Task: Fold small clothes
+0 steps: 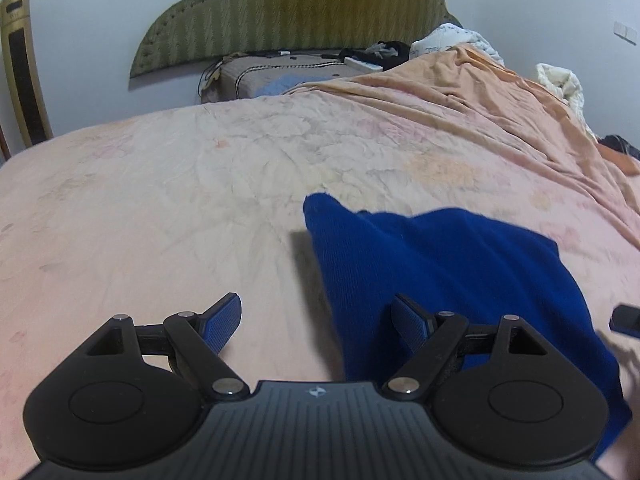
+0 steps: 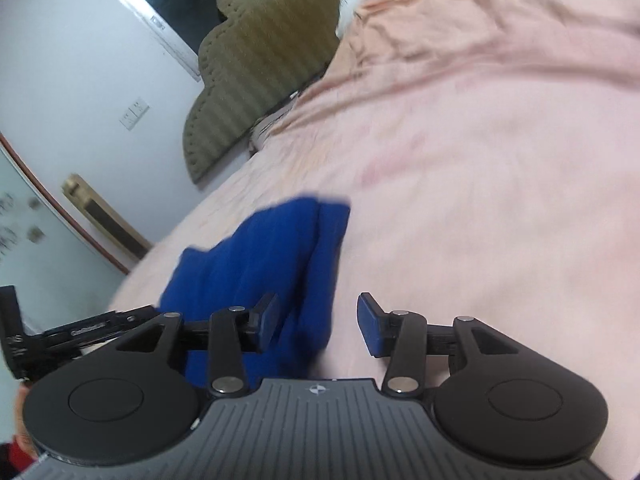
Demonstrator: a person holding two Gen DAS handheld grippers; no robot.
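Cloth lies bunched on the bed: one blue garment, a knitted thing by the look of its ribbed weave, heaped at the lower right of the left wrist view and at the lower left-centre of the right wrist view. It sits on the pink bedsheet, not spread flat but humped, with a raised corner at its upper left in the left view, so I judge the folding is either just starting or between folds. The left gripper hangs with its jaws wide apart and nothing between them; its right finger stands in front of the blue fabric, seemingly over its left edge, though whether it touches I cannot tell. The right gripper likewise has its jaws spread and empty, the left finger over the garment and the right finger over bare sheet. That view is tilted and blurred. Both tools flank the same piece from opposite sides, which looks like the stance for taking two edges at once. Counting: one garment, two grippers, one padded olive headboard at the top of the frame, one rumpled orange cover at the upper right, and one gold-trimmed upright appliance at the far left.
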